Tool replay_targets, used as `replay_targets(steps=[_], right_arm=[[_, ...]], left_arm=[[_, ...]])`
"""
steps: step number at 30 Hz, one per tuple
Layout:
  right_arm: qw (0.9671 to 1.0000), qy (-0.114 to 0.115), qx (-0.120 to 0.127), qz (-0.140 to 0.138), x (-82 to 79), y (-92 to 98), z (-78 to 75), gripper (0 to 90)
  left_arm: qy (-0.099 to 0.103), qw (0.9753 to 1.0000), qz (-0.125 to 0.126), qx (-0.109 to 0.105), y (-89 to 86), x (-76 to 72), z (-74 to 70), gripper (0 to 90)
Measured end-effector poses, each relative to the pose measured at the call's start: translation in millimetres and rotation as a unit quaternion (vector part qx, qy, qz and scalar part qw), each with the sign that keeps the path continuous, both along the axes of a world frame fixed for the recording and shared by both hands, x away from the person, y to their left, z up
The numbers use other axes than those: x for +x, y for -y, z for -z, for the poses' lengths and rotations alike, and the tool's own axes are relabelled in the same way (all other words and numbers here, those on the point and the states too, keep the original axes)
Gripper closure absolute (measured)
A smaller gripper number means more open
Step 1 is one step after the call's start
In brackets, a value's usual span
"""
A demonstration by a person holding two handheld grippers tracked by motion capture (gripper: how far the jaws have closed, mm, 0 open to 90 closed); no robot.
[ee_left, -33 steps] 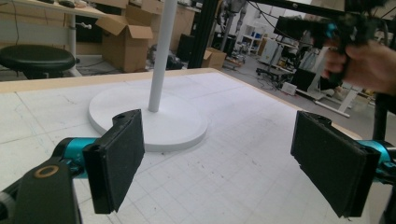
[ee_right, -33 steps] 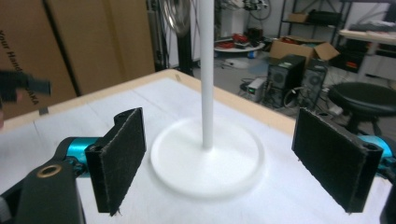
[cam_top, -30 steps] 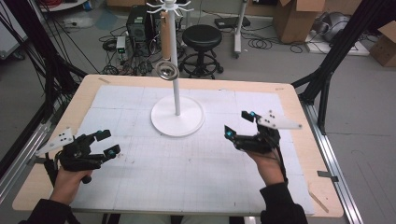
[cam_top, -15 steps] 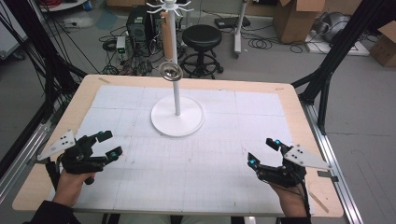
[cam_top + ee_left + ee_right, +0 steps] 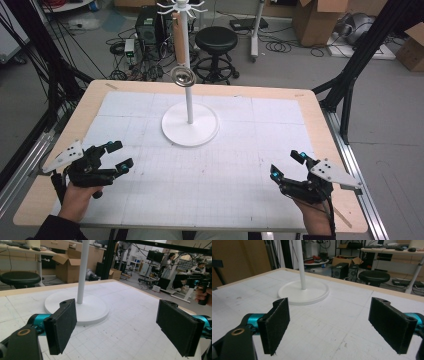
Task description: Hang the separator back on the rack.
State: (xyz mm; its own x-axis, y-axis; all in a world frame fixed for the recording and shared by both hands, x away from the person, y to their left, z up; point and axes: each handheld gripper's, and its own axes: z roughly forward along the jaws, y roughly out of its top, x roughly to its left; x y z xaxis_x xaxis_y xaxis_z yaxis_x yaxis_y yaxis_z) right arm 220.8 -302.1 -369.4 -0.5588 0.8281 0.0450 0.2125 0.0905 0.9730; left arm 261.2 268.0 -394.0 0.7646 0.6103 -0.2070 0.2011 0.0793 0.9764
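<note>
A white stand [image 5: 189,125] with a round base and a tall pole rises from the middle of the table; a metal ladle-like utensil [image 5: 182,76] with a wooden handle hangs from its top hooks. My left gripper [image 5: 118,156] rests open near the front left of the table, with nothing between its jaws. My right gripper [image 5: 288,165] is open at the front right, also holding nothing. The stand's base [image 5: 77,307] lies ahead in the left gripper view, and the same base [image 5: 304,292] lies ahead in the right gripper view.
A white gridded mat [image 5: 210,165] covers the wooden table [image 5: 320,120]. Behind the table stand a black stool [image 5: 216,40], cables, a computer tower and cardboard boxes [image 5: 315,20]. Black frame posts flank both sides.
My right gripper has moved back from the middle right of the table toward the front right corner. The left gripper has stayed in place, open.
</note>
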Motion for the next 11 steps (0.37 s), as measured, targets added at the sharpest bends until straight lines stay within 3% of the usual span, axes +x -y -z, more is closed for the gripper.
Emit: replay_targets(steps=[11], right_arm=[[1.0, -0.001, -0.008, -0.003, 1.3, -0.1, 1.2, 16.3]], left_arm=[[-0.005, 1.0, -0.002, 0.001, 0.9, 0.9, 1.4, 17.3]])
